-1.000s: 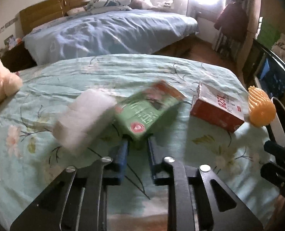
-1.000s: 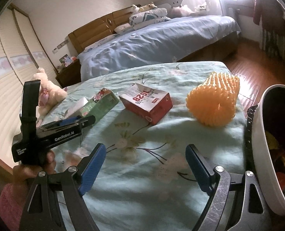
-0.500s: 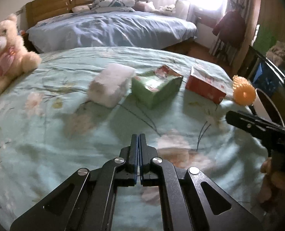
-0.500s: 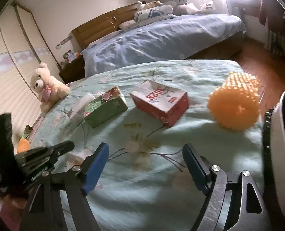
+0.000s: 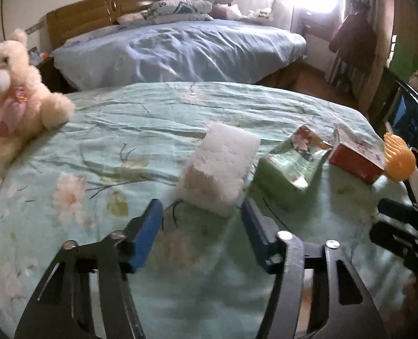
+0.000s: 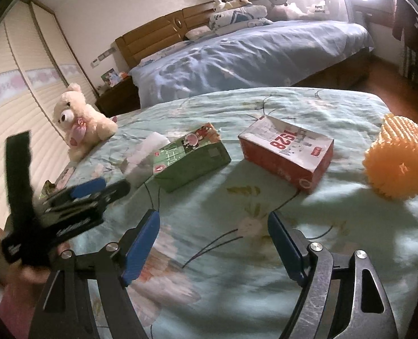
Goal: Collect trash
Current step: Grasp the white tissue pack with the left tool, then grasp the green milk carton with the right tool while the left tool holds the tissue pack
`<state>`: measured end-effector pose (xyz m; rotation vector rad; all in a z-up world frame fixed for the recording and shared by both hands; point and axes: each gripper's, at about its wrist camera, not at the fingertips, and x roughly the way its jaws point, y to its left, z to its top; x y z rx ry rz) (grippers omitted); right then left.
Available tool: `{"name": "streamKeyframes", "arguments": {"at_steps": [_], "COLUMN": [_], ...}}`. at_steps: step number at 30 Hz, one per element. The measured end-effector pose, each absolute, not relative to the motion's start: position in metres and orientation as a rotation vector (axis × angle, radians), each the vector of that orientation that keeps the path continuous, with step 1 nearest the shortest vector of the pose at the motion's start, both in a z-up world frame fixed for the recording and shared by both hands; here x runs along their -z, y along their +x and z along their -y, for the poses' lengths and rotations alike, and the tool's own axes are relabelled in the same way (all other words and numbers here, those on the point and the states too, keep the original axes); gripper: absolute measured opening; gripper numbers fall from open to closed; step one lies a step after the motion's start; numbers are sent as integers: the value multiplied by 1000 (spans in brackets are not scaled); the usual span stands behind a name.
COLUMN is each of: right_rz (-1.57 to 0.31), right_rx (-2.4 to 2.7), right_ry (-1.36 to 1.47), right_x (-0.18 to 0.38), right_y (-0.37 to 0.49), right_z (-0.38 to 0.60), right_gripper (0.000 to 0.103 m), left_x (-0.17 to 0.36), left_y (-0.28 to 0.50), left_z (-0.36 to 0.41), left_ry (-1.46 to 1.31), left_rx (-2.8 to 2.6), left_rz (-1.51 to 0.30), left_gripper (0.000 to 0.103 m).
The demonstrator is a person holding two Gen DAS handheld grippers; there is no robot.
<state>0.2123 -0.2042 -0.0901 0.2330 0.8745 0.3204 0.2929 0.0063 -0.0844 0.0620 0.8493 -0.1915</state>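
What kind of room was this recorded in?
A bedroom, most likely: a made bed with a wooden headboard and pillows, plus a teddy bear on the nearer floral bedspread.

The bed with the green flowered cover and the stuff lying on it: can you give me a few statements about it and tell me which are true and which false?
1. The white foam block lies just ahead of the left tongs, not gripped. True; the tongs are opening.
2. The green carton lies between the foam block and the red and white box. True.
3. The orange foam net sleeve is held in the right tongs. False; it sits on the cover, and those tongs are open and empty.
4. The cream teddy bear lies on the blue bed. False; it sits at the green cover's edge.
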Motion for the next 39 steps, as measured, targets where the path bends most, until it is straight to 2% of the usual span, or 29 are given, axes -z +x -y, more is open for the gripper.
{"name": "streamKeyframes", "arguments": {"at_steps": [1, 2, 6, 20, 22, 25, 26, 31, 33, 34, 35, 39], "right_rz": [-878, -879, -888, -913, -900, -898, -898, -866, -875, -885, -889, -910], "right_rx": [-317, -314, -307, -352, -355, -417, -448, -424, -408, -401, -393, -362], "right_ry": [232, 232, 237, 184, 179, 169, 169, 197, 232, 252, 258, 260], "right_x": [91, 91, 94, 106, 106, 105, 105, 101, 102, 103, 104, 105], "right_y": [212, 212, 217, 263, 270, 276, 275, 263, 266, 269, 272, 285], "right_z": [204, 203, 197, 145, 141, 130, 127, 133, 139, 141, 141, 131], "right_gripper": [80, 80, 80, 81, 78, 25, 19, 24, 38, 59, 73, 77], "left_x": [86, 87, 82, 82, 81, 82, 82, 83, 84, 84, 84, 83], "left_y": [296, 301, 293, 231, 229, 224, 222, 219, 221, 221, 221, 220], "left_z": [-7, -8, -5, -70, -73, -78, -79, -80, -79, -79, -79, -85], "left_ry": [50, 33, 61, -110, -123, -142, -143, -149, -146, -145, -145, -171], "left_rx": [206, 238, 216, 123, 111, 105, 106, 101, 102, 103, 104, 96], "left_rz": [-860, -872, -832, -836, -825, -834, -833, -835, -833, -832, -829, -815], "left_gripper": [40, 27, 18, 15, 15, 15, 15, 15, 15, 15, 15, 15]}}
